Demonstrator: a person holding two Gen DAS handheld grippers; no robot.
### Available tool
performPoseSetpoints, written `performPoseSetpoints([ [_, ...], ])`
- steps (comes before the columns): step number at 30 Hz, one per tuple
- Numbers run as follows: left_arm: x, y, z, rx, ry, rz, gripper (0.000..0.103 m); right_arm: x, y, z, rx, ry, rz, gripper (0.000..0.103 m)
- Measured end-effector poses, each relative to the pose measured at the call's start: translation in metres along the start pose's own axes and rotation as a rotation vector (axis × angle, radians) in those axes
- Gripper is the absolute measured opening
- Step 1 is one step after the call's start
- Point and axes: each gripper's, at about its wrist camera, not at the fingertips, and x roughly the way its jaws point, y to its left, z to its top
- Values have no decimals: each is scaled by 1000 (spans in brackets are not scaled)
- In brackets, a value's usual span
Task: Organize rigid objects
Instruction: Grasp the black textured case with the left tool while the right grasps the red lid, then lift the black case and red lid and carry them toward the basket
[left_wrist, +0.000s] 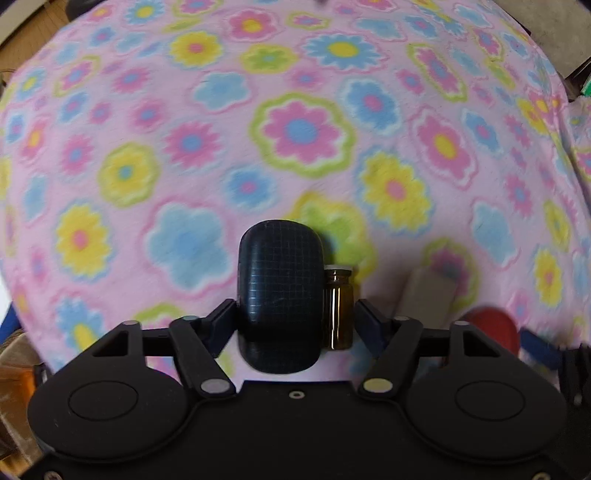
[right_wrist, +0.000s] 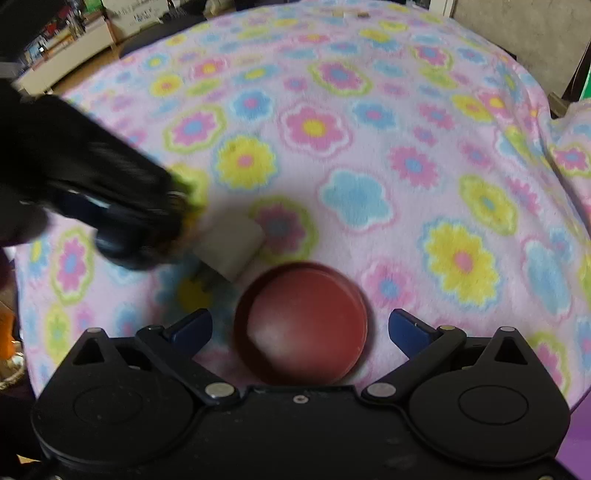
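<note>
In the left wrist view my left gripper (left_wrist: 295, 317) is shut on a dark rounded case with a grid pattern (left_wrist: 279, 295) and a small amber glass bottle (left_wrist: 338, 308), side by side between the fingers, above the flowered blanket (left_wrist: 295, 129). In the right wrist view my right gripper (right_wrist: 299, 326) is open, its blue fingertips (right_wrist: 410, 328) on either side of a round red tin (right_wrist: 301, 321) that rests on the blanket (right_wrist: 369, 147). A beige block (right_wrist: 231, 243) lies just beyond the tin. The left gripper shows there as a dark blur (right_wrist: 92, 184) at the left.
The beige block (left_wrist: 428, 295) and the red tin (left_wrist: 491, 328) show at the lower right of the left wrist view. White furniture (right_wrist: 66, 55) and a wooden floor lie beyond the blanket's far left edge. A grey wall (right_wrist: 517, 26) stands at the far right.
</note>
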Motion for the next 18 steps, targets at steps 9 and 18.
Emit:
performPoseSetpoints([
  [9, -5, 21, -17, 0, 33, -11, 50, -5, 3, -2, 18, 19, -53, 76],
  [18, 12, 21, -9, -10, 25, 2, 60, -6, 0, -6, 38, 25, -60, 78],
])
